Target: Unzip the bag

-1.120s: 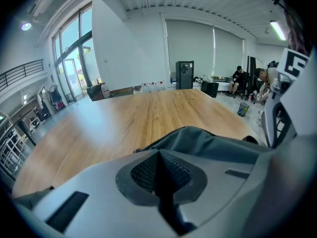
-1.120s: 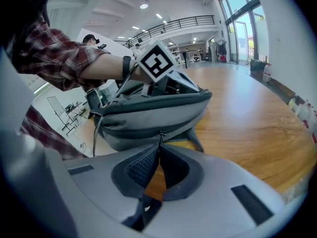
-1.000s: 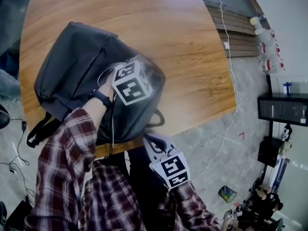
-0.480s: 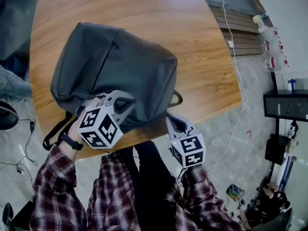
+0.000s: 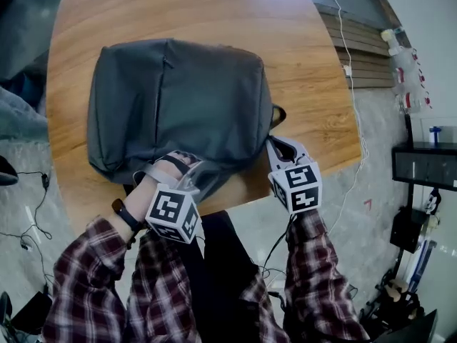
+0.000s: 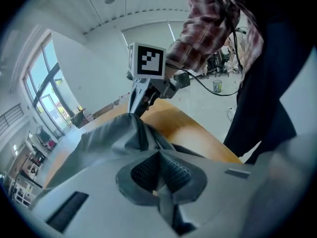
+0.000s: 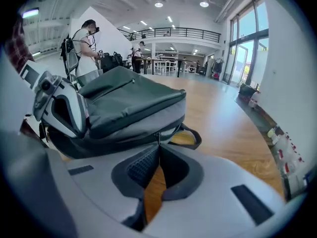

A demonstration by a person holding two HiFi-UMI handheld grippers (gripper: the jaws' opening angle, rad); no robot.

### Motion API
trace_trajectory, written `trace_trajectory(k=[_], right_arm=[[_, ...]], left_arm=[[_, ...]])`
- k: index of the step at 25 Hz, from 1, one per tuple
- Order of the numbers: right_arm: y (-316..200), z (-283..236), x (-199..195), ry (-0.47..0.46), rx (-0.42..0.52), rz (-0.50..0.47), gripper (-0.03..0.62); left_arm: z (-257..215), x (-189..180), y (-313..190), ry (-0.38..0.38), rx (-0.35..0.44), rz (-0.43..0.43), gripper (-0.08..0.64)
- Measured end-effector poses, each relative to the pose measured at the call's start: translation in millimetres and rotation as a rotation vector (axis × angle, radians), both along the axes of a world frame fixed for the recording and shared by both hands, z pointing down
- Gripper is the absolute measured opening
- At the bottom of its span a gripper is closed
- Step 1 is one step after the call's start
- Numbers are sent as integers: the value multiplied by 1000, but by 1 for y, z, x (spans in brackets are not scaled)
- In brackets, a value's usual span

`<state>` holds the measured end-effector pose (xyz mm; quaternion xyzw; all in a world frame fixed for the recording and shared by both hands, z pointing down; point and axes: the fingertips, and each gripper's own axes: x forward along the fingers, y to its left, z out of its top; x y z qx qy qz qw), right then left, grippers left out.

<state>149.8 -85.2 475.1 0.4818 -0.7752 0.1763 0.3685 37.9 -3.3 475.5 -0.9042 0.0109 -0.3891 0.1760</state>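
A soft grey fabric backpack (image 5: 186, 106) lies flat on a round-cornered wooden table (image 5: 300, 41), taking up the middle of the top, with its near edge reaching the table's edge closest to the person. The left gripper (image 6: 158, 153) is at the backpack's near edge. Its jaws are pressed together on a pinched ridge of the backpack's grey cloth, which rises in a fold just beyond the tips. The right gripper (image 7: 158, 144) is at the backpack's near right corner. Its jaws are closed too, their tips nipping a small metal zip pull (image 7: 157, 135) that hangs from the dark zip line along the backpack's side wall. From the left gripper view, the right gripper's tip touches the cloth at the far end of that same raised fold. A black strap loop (image 7: 192, 134) sticks out from the backpack's right side onto bare wood, just beyond the right gripper. A long seam with a zip runs along the backpack's upper face, towards its left half. Red and white plaid sleeves (image 5: 93, 277) reach to the backpack from below, and a black wristband (image 5: 126, 216) sits on the left wrist. A white cable (image 5: 351, 77) trails over the floor well to the backpack's right.
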Motion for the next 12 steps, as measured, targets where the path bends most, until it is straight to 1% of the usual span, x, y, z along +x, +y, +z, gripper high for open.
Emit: trace_trajectory(k=[2, 4, 5, 8, 12], right_arm=[[-5, 1, 2, 17, -8, -11, 18], [-2, 4, 7, 25, -21, -8, 18], [2, 5, 10, 21, -28, 0, 18], [21, 6, 13, -11, -39, 24, 18], [47, 2, -7, -52, -51, 42, 18]], left_arm=[[2, 5, -3, -15, -74, -10, 8], [3, 10, -8, -2, -147, -30, 7], [4, 12, -10, 8, -168, -41, 8], [4, 18, -13, 31, -190, -71, 7], [3, 23, -19, 44, -217, -113, 6]])
